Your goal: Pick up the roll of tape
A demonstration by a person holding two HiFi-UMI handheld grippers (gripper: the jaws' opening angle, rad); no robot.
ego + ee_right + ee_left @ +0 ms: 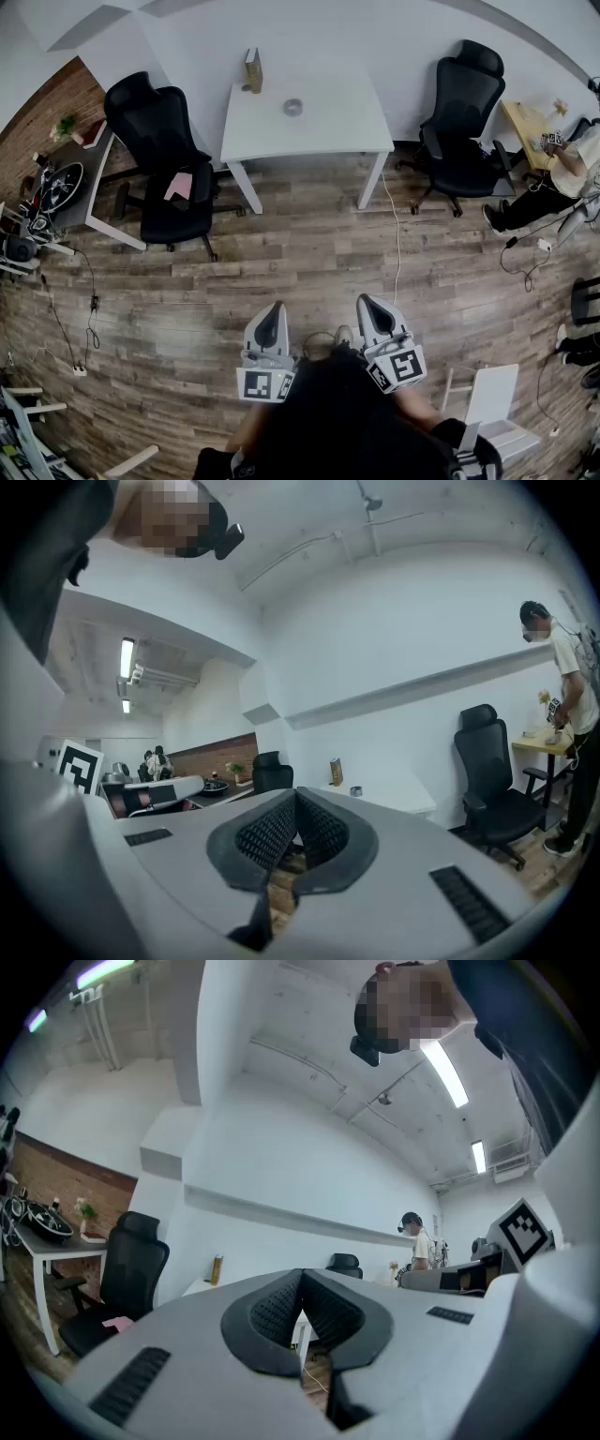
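Tape roll (292, 107) sat far off on the white table (347, 131), and with left gripper (272, 321) and right gripper (373, 311) both pinched shut and empty, they'd likely just shove it.

This was an open-plan office. In the head view, a white table (309, 131) stood against a plain white wall at the top centre. A black high-backed office chair (167, 178) was at its left and a second chair (464, 122) at its right. Wood-plank flooring (309, 272) filled the middle of the frame, crossed by loose cables (397, 239). A side desk (89, 183) crowded with equipment sat at the left edge. A person (579, 161) worked at a yellow-topped desk (523, 127) at the upper right. In the left gripper view, strip lights (448, 1072) ran across a bare white ceiling at the upper right.
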